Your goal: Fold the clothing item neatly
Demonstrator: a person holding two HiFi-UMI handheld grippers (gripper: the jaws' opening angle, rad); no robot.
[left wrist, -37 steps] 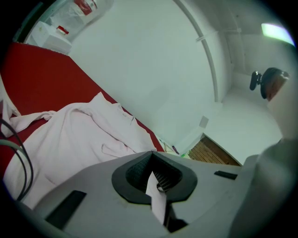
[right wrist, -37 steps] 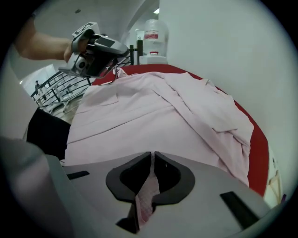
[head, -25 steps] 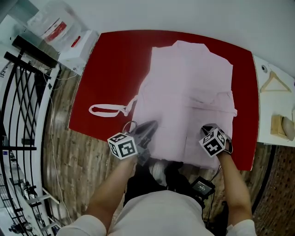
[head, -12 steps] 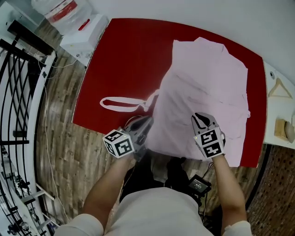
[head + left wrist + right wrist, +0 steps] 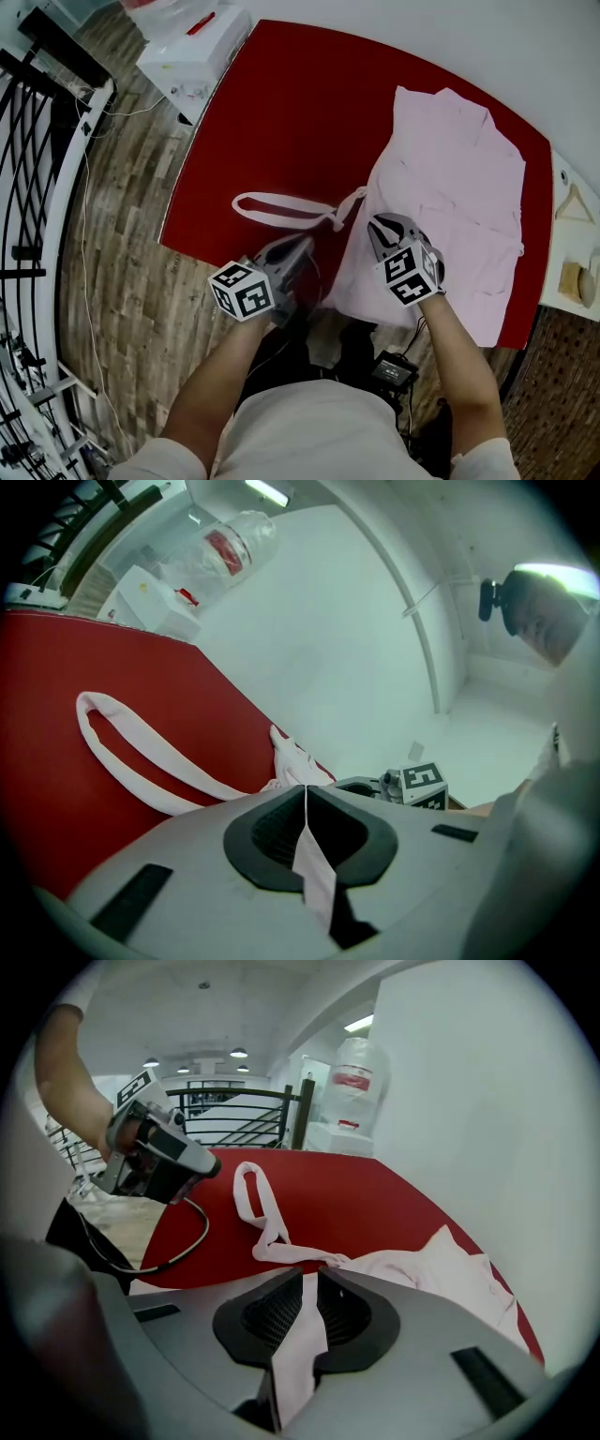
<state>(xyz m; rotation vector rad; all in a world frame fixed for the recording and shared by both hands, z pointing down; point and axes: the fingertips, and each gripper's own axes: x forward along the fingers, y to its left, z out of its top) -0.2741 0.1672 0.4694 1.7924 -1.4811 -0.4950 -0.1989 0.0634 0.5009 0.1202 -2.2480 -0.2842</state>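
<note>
A pale pink robe (image 5: 459, 187) lies on the red table (image 5: 281, 112), its lower part bunched and lifted at the near edge. Its belt (image 5: 281, 208) trails to the left in a loop on the table. My left gripper (image 5: 292, 255) hovers at the table's near edge, shut on a thin edge of pink cloth (image 5: 314, 874). My right gripper (image 5: 386, 231) is over the robe's left side near the belt's knot, shut on a fold of the hem (image 5: 300, 1354). In the right gripper view, the belt (image 5: 258, 1208) and the left gripper (image 5: 155, 1162) lie ahead.
A white box (image 5: 192, 47) with a plastic bag on it stands off the table's far left corner. Black railings (image 5: 37, 187) run along the left over the wooden floor. A wooden hanger (image 5: 574, 202) lies on a white counter to the right.
The right gripper has swept left and up from the robe's near right corner to its left side, dragging the hem across. The left gripper has shifted slightly left along the near edge.
</note>
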